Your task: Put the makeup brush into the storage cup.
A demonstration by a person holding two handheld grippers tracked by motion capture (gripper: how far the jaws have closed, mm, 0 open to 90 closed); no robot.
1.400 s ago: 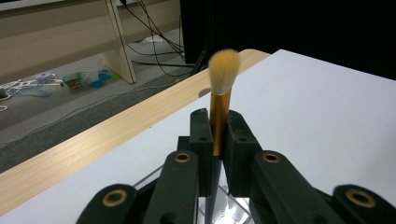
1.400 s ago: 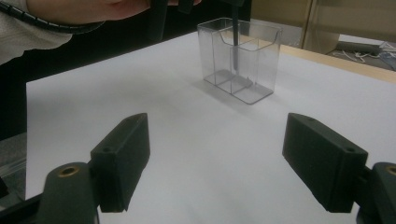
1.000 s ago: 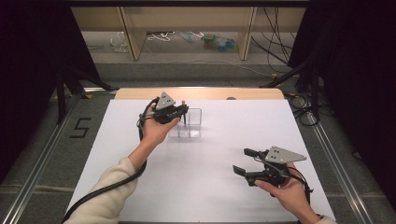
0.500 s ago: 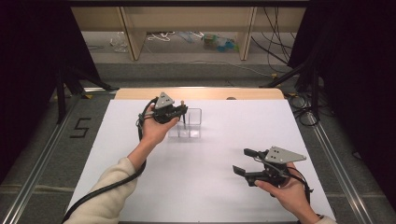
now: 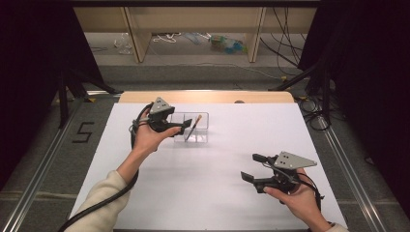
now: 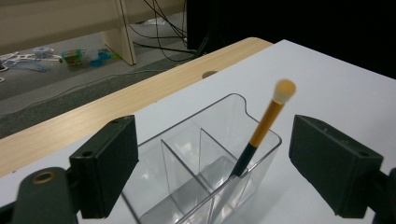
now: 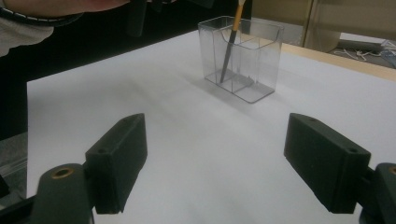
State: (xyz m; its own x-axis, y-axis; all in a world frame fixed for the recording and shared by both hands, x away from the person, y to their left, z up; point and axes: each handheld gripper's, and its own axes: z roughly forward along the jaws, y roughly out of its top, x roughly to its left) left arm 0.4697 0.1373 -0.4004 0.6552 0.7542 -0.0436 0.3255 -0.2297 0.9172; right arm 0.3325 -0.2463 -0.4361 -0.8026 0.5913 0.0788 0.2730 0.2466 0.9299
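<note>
Floor mark "5" (image 5: 82,132); both grippers' fingers spread, left gripper (image 5: 184,126) newly opened beside brush (image 5: 195,126) in clear organizer (image 5: 204,116).

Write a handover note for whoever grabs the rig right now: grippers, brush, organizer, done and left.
Left gripper: jaws have just been opening, now wide, nothing between them, beside the clear plastic divided organizer.
Right gripper: open, empty, over bare white tabletop near the person.
Small brush with orange-and-black handle and pale tip: released, leaning in an end compartment, tip above the rim.
Done: brush dropped in the organizer.
Left: probably just draw the left gripper back; no other loose items seen on the table.
</note>
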